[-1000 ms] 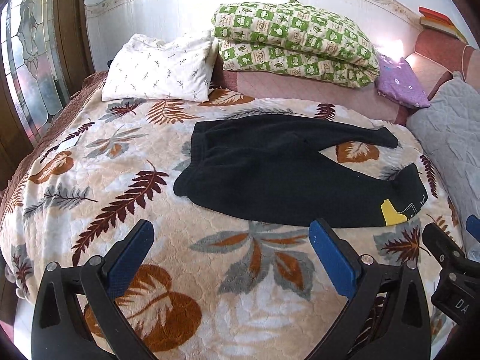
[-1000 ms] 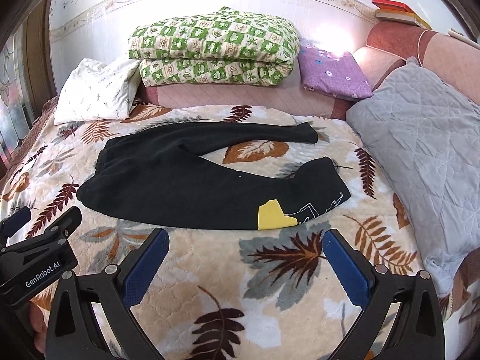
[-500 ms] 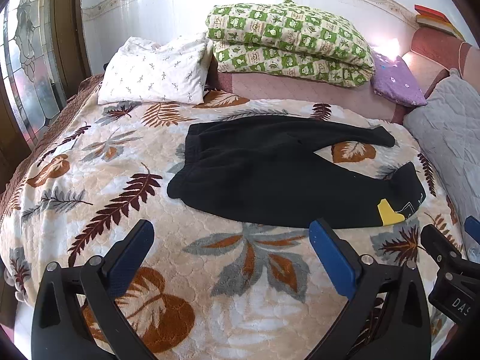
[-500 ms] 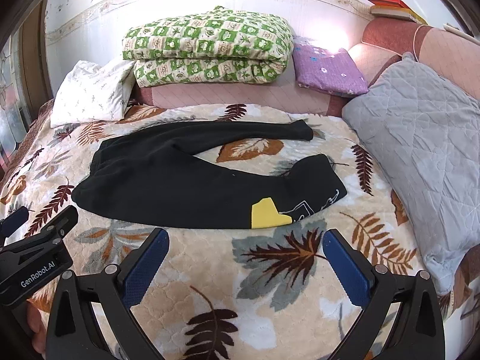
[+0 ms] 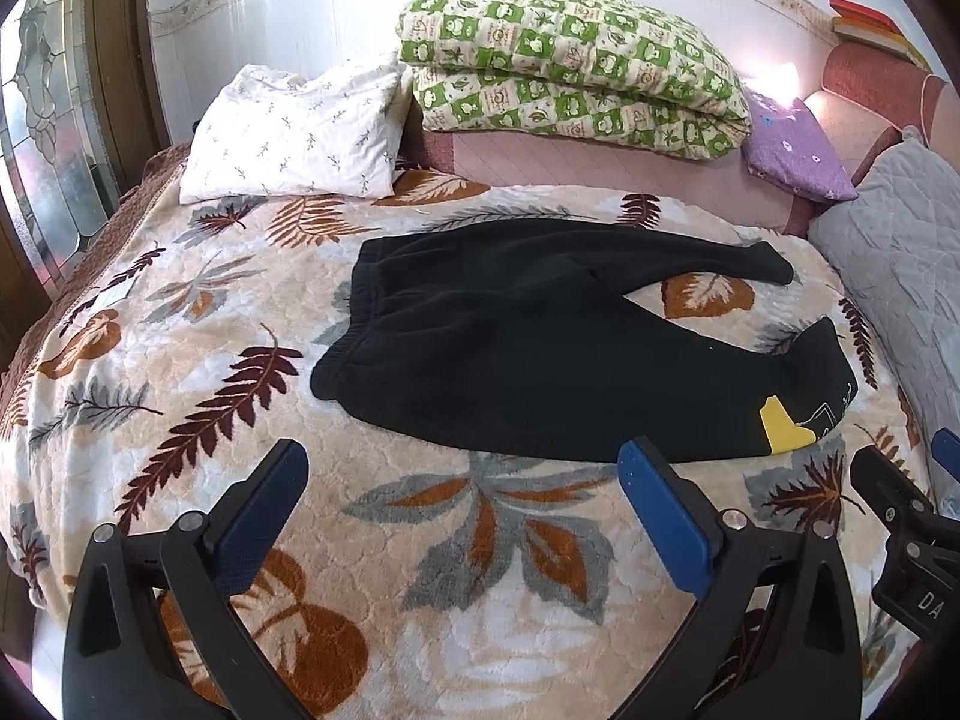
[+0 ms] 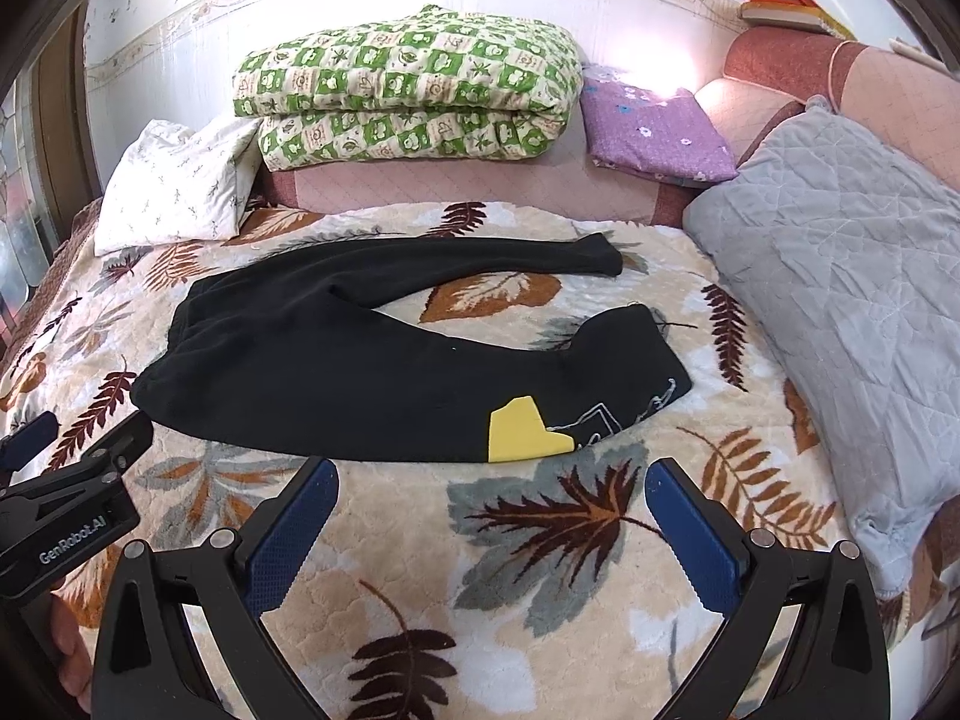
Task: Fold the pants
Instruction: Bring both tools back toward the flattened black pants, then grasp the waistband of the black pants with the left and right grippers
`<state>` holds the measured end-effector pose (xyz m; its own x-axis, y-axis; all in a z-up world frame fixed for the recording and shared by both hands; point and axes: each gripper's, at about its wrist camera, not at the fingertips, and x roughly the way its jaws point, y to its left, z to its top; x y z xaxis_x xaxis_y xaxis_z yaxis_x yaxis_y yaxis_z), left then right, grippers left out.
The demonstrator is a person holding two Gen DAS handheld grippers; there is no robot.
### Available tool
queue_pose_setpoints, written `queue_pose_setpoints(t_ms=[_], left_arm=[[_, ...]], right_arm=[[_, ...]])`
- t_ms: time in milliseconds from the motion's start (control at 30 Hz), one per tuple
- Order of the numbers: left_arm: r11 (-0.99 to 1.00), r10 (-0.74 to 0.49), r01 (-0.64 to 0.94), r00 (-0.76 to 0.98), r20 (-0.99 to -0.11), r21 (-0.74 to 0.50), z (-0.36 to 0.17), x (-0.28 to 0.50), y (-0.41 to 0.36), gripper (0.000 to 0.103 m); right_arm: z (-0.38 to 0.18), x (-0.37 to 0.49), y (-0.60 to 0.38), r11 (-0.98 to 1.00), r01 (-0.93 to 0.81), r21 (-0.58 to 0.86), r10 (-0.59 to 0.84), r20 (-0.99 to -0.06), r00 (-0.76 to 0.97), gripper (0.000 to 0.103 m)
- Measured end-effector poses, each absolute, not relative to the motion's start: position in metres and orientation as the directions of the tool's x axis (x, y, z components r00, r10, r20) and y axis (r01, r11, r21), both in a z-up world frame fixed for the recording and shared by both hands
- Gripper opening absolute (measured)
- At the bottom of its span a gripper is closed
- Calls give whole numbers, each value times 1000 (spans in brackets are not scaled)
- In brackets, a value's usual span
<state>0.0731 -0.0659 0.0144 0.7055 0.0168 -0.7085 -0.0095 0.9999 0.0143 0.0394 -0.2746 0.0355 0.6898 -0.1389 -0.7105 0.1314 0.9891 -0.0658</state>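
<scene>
L gripper (image 5: pixel 462 480): fingers spread wide, nothing between them, hovering over bare blanket (image 5: pixel 420 540) just short of the pants (image 5: pixel 510 354). R gripper (image 6: pixel 492 501): same, wide apart, empty, near hem edge of the closer leg just ahead.

Pants are black, lying flat mid-bed, waistband (image 5: pixel 354 312) toward L side, two legs splayed in a V toward R. Near leg has a yellow patch (image 6: pixel 519 429) by the cuff; far leg cuff (image 6: pixel 600 258) sits further back, well apart from it.

My guess at step: approach, no grasp yet. To do it well I'd pinch w/ L at a waistband corner and w/ R at one cuff, then bring one leg over the other so legs stack. Fabric looks thick and fleecy, blanket is plush too, so go low and take only the pants layer, not the blanket pile.

Room: plenty of bare blanket in front and on L. R side tighter, grey quilted pillow (image 6: pixel 840 276) sits near the near cuff. White pillow (image 5: pixel 294 132) and green quilt stack (image 5: pixel 570 72) at the head, well clear.
</scene>
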Motion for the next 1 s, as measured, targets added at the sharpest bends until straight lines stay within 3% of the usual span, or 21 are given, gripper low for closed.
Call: queue_pose_setpoints(t_ms=[267, 500, 733, 1000], left_arm=[[999, -33, 44, 579, -815, -9, 6, 137, -59, 103], [999, -21, 53, 480, -877, 6, 21, 229, -23, 103], [987, -127, -50, 329, -936, -152, 7, 312, 29, 103], [958, -195, -160, 241, -951, -237, -22, 367, 61, 103]], right_arm=[[37, 84, -318, 997, 80, 5, -50, -744, 667, 101], [57, 192, -408, 996, 89, 29, -36, -756, 654, 101], [13, 349, -476, 995, 59, 86, 46, -871, 490, 73], [-46, 429, -499, 981, 116, 155, 95, -908, 407, 71]])
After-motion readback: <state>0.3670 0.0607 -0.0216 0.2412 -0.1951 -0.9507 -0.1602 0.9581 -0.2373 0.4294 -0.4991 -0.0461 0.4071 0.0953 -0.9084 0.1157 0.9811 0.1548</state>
